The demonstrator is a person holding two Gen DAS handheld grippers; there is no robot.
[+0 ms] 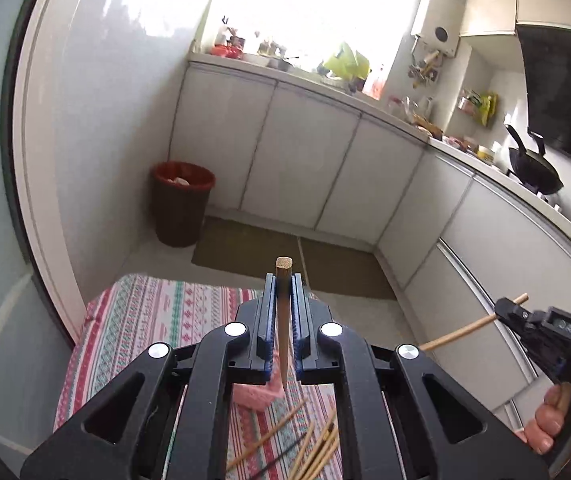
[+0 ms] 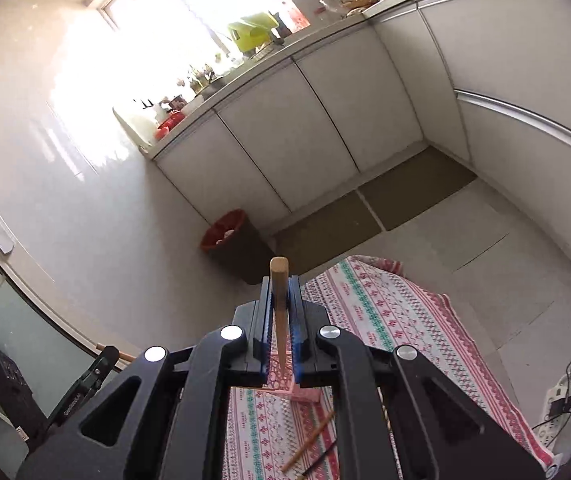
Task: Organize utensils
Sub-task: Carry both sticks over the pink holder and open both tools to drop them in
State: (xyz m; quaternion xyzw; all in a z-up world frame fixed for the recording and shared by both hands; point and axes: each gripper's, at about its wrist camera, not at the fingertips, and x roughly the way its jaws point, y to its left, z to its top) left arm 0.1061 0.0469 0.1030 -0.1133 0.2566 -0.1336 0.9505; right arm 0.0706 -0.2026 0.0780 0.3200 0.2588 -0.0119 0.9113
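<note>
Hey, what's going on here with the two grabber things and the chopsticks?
A person is sorting chopsticks with a handheld gripper in each hand. The left gripper is shut on one wooden chopstick, and the right gripper is shut on another chopstick. Both are held above a table with a patterned cloth, where more loose chopsticks lie beside a pink block.

Your left gripper point(image 1: 284, 280) is black with blue pads, and the chopstick point(image 1: 283, 320) in it is tan. The cloth point(image 1: 145, 320) on your surface is striped in pink, teal and white (a knit-like pattern). The bin point(image 1: 181, 204) is dark brown with a red rim; the cabinets point(image 1: 297, 160) are white.
</note>
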